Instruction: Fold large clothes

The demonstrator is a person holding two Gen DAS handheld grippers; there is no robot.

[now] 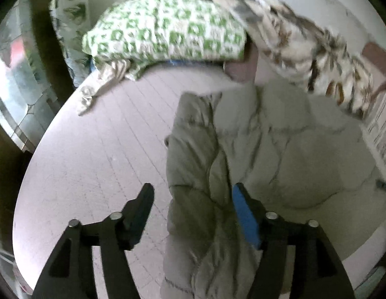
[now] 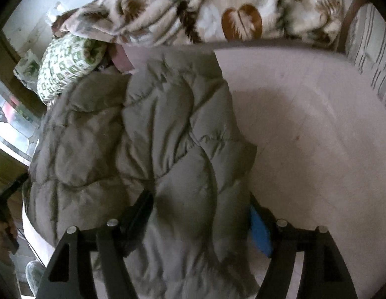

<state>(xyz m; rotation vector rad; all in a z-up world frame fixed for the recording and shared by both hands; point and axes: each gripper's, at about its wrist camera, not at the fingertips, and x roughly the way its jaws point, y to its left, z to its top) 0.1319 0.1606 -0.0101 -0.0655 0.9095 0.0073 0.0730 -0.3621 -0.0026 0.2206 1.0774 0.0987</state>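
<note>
The bed (image 1: 93, 149) carries a grey puffer jacket (image 2: 143, 137) lying bunched across its middle, collar end toward the pillow (image 1: 165, 30) at the head edge; a floral quilt (image 2: 217, 7) is heaped along the far edge. Left gripper (image 1: 193, 199) — jaws spread, straddling a raised fold of the jacket, pads not pressing. Right gripper (image 2: 200, 206) — jaws likewise spread around the hem, nothing clamped. Recommended: close each on a single padded layer near the jacket's edge, then lift both evenly so the fold lands square.
</note>
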